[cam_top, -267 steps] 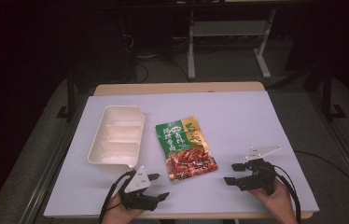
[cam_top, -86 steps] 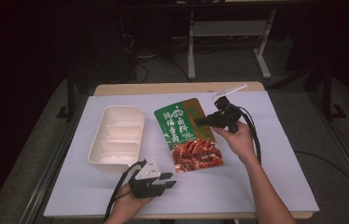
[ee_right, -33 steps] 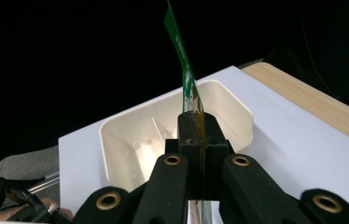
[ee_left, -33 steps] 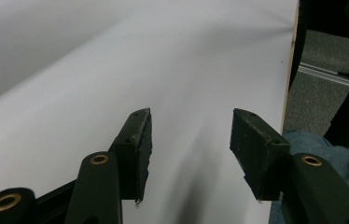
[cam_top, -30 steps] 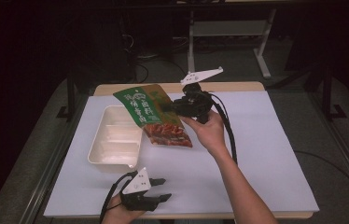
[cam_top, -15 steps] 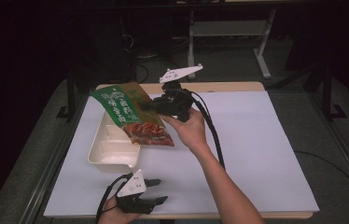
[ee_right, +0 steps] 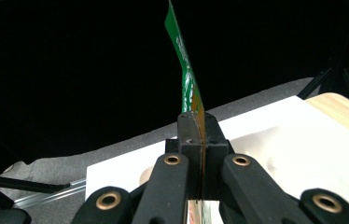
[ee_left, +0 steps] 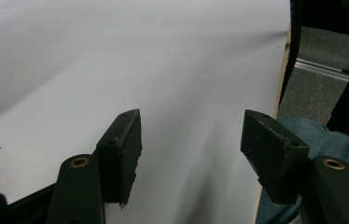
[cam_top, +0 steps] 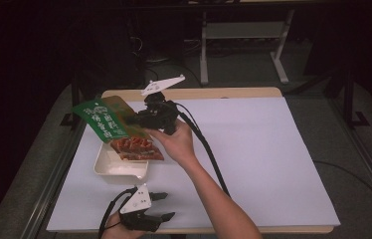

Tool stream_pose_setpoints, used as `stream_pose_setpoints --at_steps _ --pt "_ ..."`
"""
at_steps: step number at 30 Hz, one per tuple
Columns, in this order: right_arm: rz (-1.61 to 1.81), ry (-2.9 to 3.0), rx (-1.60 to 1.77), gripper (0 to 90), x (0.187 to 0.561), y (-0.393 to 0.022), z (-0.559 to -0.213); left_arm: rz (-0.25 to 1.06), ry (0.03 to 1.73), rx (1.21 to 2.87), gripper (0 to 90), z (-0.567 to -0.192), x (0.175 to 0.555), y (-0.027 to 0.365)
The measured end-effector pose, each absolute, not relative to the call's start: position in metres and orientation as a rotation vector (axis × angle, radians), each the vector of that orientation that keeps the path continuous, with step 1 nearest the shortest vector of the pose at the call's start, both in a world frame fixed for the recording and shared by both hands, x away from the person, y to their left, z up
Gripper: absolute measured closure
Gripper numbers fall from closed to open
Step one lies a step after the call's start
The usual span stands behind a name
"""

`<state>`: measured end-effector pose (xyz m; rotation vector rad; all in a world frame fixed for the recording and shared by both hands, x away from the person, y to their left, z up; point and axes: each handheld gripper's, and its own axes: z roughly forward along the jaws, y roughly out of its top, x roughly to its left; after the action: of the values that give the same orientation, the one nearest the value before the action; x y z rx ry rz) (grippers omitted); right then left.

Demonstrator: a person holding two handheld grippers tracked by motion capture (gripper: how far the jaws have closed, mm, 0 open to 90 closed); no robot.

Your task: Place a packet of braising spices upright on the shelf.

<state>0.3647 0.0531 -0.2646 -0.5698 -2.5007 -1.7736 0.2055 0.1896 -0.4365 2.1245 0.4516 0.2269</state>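
Note:
A green and red snack pouch (cam_top: 108, 125) hangs tilted in the air, its red lower end over a white plastic tray (cam_top: 110, 167) at the table's left. My right gripper (cam_top: 133, 119) is shut on the pouch's edge from the right. In the right gripper view the jaws are pressed together on the pouch (ee_right: 184, 70), which stands up edge-on. My left gripper (cam_top: 165, 205) rests near the front edge of the table. Its jaws have just been opening, and in the left gripper view the left gripper (ee_left: 191, 126) has nothing between its pads.
A white sheet (cam_top: 273, 149) covers the wooden table. The right gripper's cable (cam_top: 209, 154) trails across it beside the forearm. Metal rails (cam_top: 57, 169) run along the table's left side, and a grey stand (cam_top: 243, 35) sits on the dark floor behind.
The right gripper has carried the pouch leftward, from above the table's middle to over the tray. The left gripper has stayed near the front edge and its jaws stand wider.

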Motion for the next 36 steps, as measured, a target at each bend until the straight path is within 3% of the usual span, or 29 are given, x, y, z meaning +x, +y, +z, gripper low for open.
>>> stream_pose_setpoints --at_steps 12,20,33,36 --pt "-1.795 -2.432 -0.621 90.0 0.370 0.085 -0.299 0.220 0.437 2.134 36.3 -0.439 0.206 0.189" --pt "-1.801 -2.411 -0.734 90.0 0.375 0.082 -0.325 0.218 0.433 2.145 35.2 -0.441 0.206 0.188" --pt "-1.686 -2.615 -0.749 88.3 0.380 0.078 -0.328 0.212 0.438 2.143 33.2 -0.442 0.206 0.186" --pt "-1.594 -2.639 -0.734 84.3 0.387 0.076 -0.329 0.211 0.436 2.140 33.2 -0.442 0.206 0.185"
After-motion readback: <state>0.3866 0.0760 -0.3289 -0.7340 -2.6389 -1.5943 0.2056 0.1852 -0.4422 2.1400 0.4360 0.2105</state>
